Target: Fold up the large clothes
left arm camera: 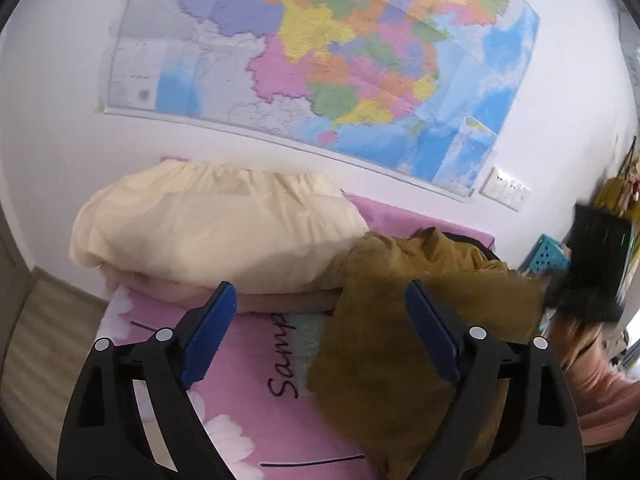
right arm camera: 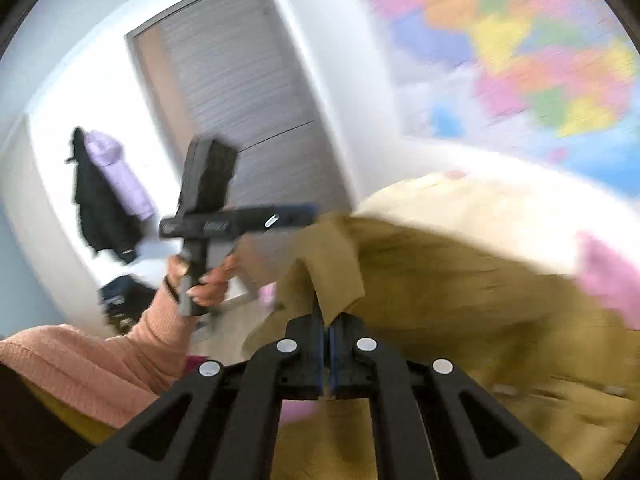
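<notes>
Right gripper (right arm camera: 326, 332) pinching garment (right arm camera: 440, 280); left gripper (left arm camera: 320, 300) spread.

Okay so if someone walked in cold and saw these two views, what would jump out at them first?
Probably the big colourful wall map filling the wall above the bed, then the mustard-brown garment sprawled over the pink floral bedsheet beside a cream duvet. In the right wrist view, the right claw is shut on a fold of that garment, while the left claw hangs open above the bed.
</notes>
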A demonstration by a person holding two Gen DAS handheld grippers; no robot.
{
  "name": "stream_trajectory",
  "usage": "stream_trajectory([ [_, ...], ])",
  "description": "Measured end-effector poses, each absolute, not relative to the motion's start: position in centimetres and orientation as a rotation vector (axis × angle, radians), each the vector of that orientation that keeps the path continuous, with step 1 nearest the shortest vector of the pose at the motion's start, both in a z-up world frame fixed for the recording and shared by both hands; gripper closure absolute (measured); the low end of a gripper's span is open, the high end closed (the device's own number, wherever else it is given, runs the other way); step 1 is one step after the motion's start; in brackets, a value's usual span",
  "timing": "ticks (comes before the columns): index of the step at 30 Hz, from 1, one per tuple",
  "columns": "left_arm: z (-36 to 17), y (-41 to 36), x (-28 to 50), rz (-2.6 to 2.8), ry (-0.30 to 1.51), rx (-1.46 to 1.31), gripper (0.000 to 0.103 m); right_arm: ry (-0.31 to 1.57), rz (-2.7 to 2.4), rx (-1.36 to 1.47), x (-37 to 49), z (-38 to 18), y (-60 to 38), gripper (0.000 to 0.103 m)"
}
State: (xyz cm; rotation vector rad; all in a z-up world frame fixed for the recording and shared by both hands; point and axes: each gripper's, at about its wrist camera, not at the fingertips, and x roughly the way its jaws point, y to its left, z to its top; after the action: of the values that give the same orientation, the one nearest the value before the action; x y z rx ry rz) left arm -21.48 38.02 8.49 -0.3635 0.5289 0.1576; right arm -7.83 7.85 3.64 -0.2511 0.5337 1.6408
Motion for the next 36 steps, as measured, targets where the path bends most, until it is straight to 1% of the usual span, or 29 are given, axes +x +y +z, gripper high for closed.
stream_trajectory([
  [5,7.1,34.4,-17.6,0.085,0.598,-0.290,0.018,0.487,1.342,-0.284,-2.5,7.0,-0.4,0.101],
  [8,5.8,31.7,-14.6,0.025,0.651,-0.249,0.018,0.554,1.205,-0.279,1.4,6.7,-4.5,0.101],
  [10,4.6,29.7,-12.5,-0.010,0.689,-0.205,0.018,0.617,1.091,-0.264,3.0,5.0,-6.2,0.100],
  [12,3.3,27.8,-10.3,-0.031,0.732,-0.162,0.018,0.699,1.024,-0.234,6.7,3.0,-9.0,0.100],
  [14,1.9,25.9,-8.1,-0.045,0.776,-0.117,0.018,0.812,0.940,-0.221,9.1,-0.6,-10.1,0.099],
  [15,1.2,25.2,-7.1,-0.049,0.798,-0.098,0.018,0.871,0.895,-0.224,10.3,-2.8,-10.4,0.097],
  [16,0.4,24.4,-5.8,-0.049,0.827,-0.079,0.018,0.904,0.873,-0.229,10.8,-4.3,-10.5,0.093],
  [17,0.1,24.1,-5.1,-0.045,0.840,-0.068,0.018,0.932,0.839,-0.237,11.4,-6.0,-10.7,0.064],
  [18,-0.4,23.6,-4.1,-0.029,0.855,-0.046,0.018,0.932,0.811,-0.238,11.3,-6.9,-10.6,0.030],
  [19,-0.6,23.3,-3.3,-0.020,0.862,-0.030,0.019,0.923,0.788,-0.228,11.4,-7.8,-11.0,0.024],
  [22,-0.3,22.9,-1.6,-0.020,0.849,-0.028,0.019,0.887,0.842,-0.135,11.1,-8.3,-12.9,0.022],
  [23,0.0,23.1,-1.2,-0.022,0.842,-0.029,0.020,0.872,0.846,-0.117,11.0,-8.0,-13.4,0.019],
  [26,0.6,23.2,0.2,-0.022,0.817,-0.046,0.021,0.799,0.883,-0.108,9.6,-7.8,-14.7,0.015],
  [28,0.7,23.1,1.7,-0.018,0.813,-0.063,0.021,0.766,0.890,-0.122,9.4,-8.2,-15.3,0.015],
  [29,0.6,23.1,2.2,-0.010,0.814,-0.067,0.021,0.768,0.884,-0.132,9.4,-8.5,-15.1,0.019],
  [30,0.3,23.2,3.1,0.005,0.823,-0.074,0.022,0.778,0.885,-0.131,9.3,-8.6,-15.4,0.049],
  [31,0.0,23.4,3.9,0.026,0.834,-0.077,0.024,0.812,0.930,-0.100,9.6,-8.8,-15.4,0.069],
  [32,-0.3,23.6,4.6,0.049,0.846,-0.079,0.024,0.829,0.958,-0.068,9.7,-8.6,-15.8,0.096],
  [36,-1.9,24.8,6.9,0.117,0.891,-0.094,0.027,0.781,1.035,0.080,9.6,-5.4,-19.9,0.097],
])
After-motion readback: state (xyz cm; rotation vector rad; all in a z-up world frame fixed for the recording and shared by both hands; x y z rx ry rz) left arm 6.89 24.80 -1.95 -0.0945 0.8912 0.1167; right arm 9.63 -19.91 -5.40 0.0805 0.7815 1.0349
